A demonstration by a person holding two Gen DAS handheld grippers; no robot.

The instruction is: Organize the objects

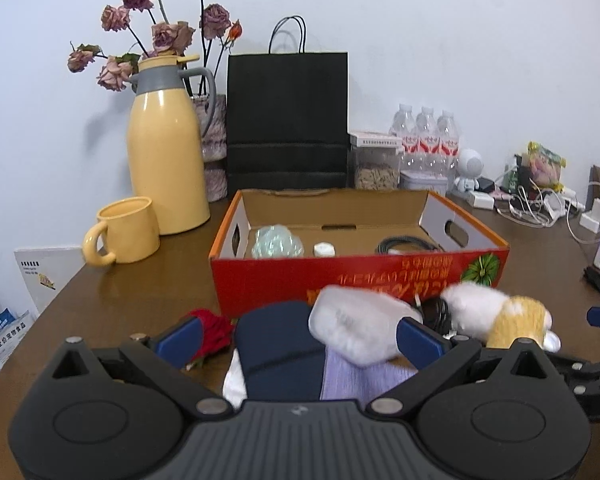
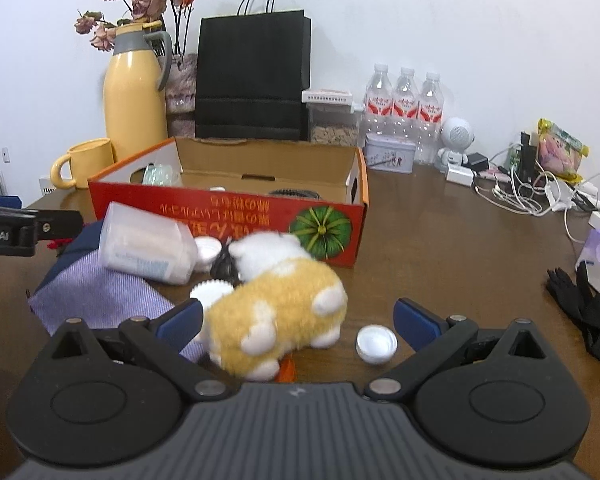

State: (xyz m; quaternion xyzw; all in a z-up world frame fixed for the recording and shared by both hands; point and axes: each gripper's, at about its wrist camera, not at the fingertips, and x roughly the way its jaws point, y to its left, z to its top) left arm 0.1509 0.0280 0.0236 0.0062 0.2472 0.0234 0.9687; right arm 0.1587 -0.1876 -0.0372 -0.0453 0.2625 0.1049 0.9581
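Lying between the right gripper's (image 2: 298, 320) wide jaws, plush toy (image 2: 276, 312); left gripper's (image 1: 300, 340) jaws wide around white container (image 1: 356, 326).

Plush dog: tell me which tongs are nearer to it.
Right. The right tongs are open around the plush dog, which lies between their fingers. The left tongs are open over the folded cloth, beside it.

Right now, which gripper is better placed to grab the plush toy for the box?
Right. The right gripper is open with the plush toy already between its fingers; the left gripper faces the plastic container and folded cloth instead.
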